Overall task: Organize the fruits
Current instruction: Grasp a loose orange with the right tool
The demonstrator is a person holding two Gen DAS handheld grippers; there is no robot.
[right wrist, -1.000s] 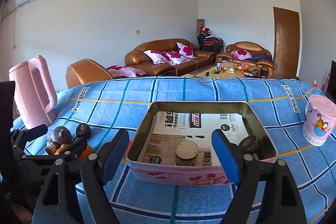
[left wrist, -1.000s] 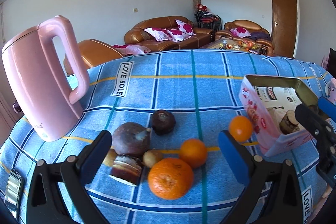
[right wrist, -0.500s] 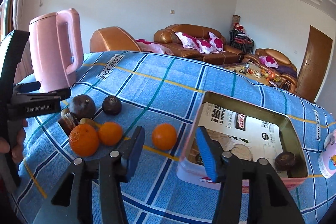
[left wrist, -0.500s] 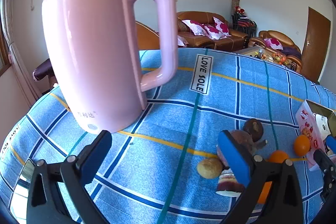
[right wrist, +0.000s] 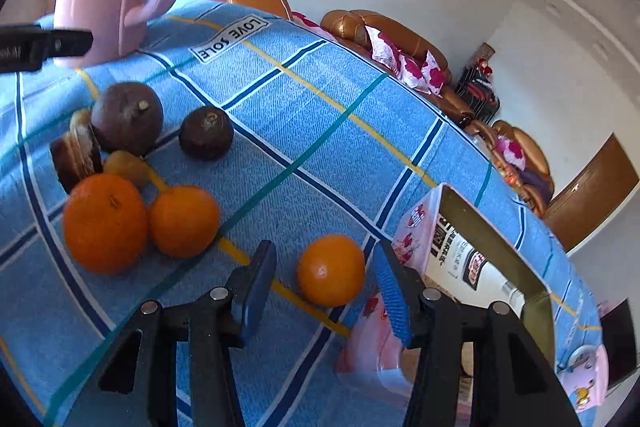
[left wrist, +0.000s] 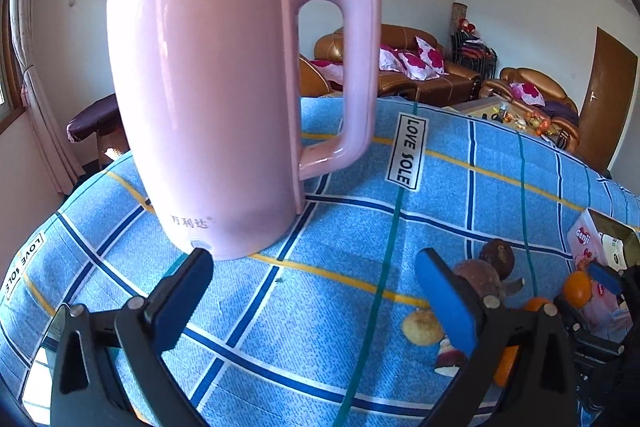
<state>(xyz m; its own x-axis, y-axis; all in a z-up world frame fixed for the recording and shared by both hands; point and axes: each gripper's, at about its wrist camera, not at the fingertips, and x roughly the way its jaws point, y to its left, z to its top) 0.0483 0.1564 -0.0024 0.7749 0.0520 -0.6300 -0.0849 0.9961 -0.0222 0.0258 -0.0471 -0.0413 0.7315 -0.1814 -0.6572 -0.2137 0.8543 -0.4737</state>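
On the blue checked cloth of the desk (left wrist: 500, 163), the left wrist view is filled by a pink kettle (left wrist: 224, 99) standing upright near the left edge, just past the left tongs (left wrist: 314, 287), which gape wide with nothing between them. Only the right wrist view shows the fruit clearly: two dark round fruits (right wrist: 127, 118), then a large orange (right wrist: 105, 223) touching a smaller one (right wrist: 184, 221). Behind the desk stand brown sofas (right wrist: 380, 31) and white walls. A third orange (right wrist: 331, 270) lies between the pads of the right tongs (right wrist: 326, 287), untouched, the jaws partly open. Just right of it sits the pink box (right wrist: 476, 263).
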